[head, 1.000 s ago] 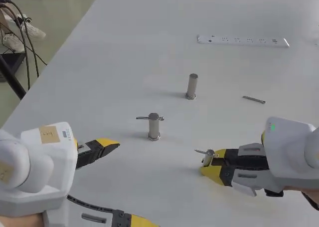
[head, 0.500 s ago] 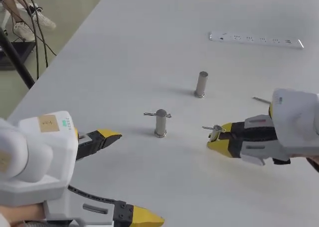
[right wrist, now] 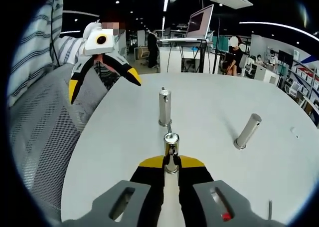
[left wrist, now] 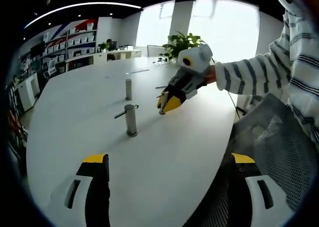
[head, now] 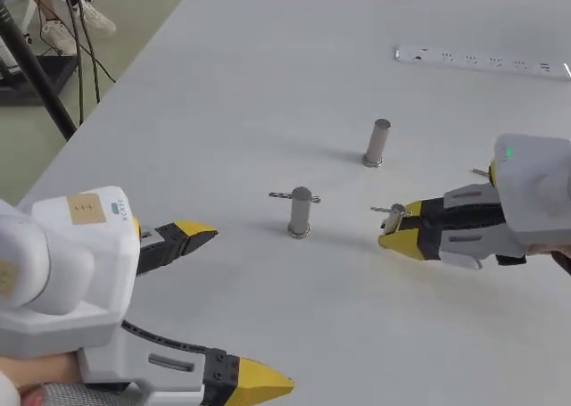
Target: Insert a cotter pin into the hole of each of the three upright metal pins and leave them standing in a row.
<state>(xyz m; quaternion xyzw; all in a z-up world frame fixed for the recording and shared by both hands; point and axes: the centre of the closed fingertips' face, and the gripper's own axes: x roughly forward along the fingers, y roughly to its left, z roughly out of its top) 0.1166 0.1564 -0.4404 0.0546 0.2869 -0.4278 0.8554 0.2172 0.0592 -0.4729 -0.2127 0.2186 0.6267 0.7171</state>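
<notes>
Nearest, the left claw (head: pixel 236 310) hangs at the near rim of the white tabletop (head: pixel 250 76), with its jaws wide apart and holding nothing. In the left gripper view one jaw is over the surface and the other is past the rim, above a grey mesh chair (left wrist: pixel 269 127). The left edge of the tabletop runs close beside this claw, and beyond it is the floor (head: pixel 134 13) with dark cables (head: pixel 82 31). Between the left claw and the pins the surface is bare, so there is free room.

To the right, the right claw (head: pixel 393 230) is clamped on the held pin (head: pixel 398 215), which carries a cotter pin (head: pixel 385 211) through its top. I cannot tell if its foot touches the tabletop. Near it, on the left, the middle pin (head: pixel 300 212) stands upright with a second cotter pin (head: pixel 284 194) across it. Farther back the far pin (head: pixel 378 143) stands upright, apart from both. A loose cotter pin (head: pixel 480 171) lies behind the right claw, partly hidden. Farthest is a power strip (head: pixel 482 62), with wide open surface before it.
</notes>
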